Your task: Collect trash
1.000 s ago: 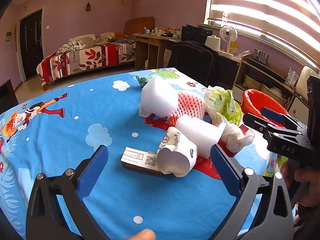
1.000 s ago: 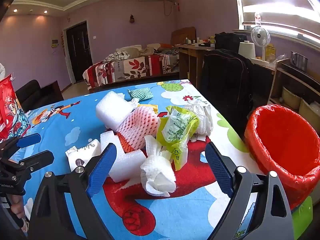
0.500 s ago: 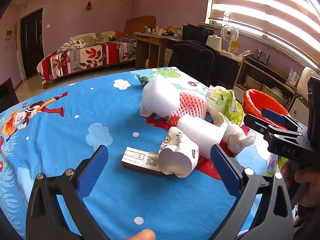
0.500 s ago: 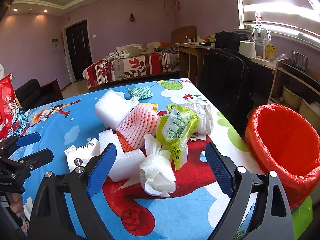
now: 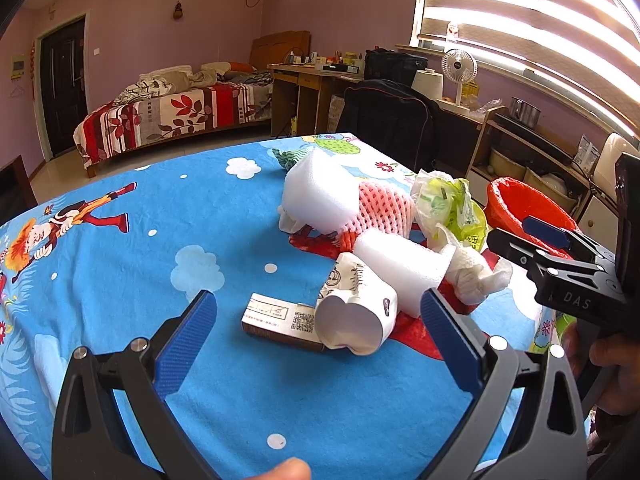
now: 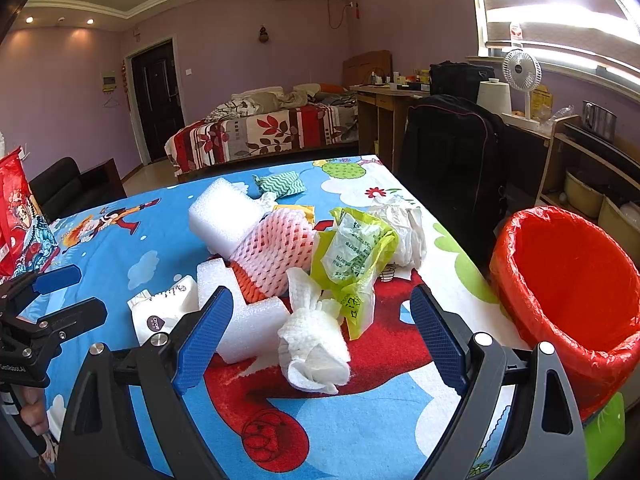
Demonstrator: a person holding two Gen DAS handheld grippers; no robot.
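Barely anything has shifted since a second ago: both views just creep a touch closer to the pile, and the trash itself sits where it was. The table (image 5: 120, 264) wears a bright blue cartoon cloth with clouds and a red character print, and behind it there's a purple-walled bedroom with a bed (image 5: 172, 120) in a red leaf-pattern cover, a dark door, a wooden desk, a little white fan (image 6: 521, 70) on the sill and striped blinds. The trash is heaped mid-table: a big white foam block (image 5: 316, 196) touching a pink foam fruit net (image 5: 380, 210), a green-yellow plastic bag (image 6: 354, 256) just beside that, a crumpled white paper towel (image 6: 314, 344) nearest the right gripper, another foam piece (image 5: 400, 268), a squashed white paper cup (image 5: 352, 312) and a small flat carton (image 5: 276, 316) lying against the cup. A scrunched white bag and a green zigzag wrapper (image 6: 280, 184) sit farther back. The red-lined bin (image 6: 568, 280) stands off the table's right edge, and I can't see anything in it from here. The left gripper (image 5: 318, 316) hangs spread wide open around the cup and carton, gripping nothing. The right gripper (image 6: 320, 324) is likewise wide open, with the paper towel between its blue pads, not touching.
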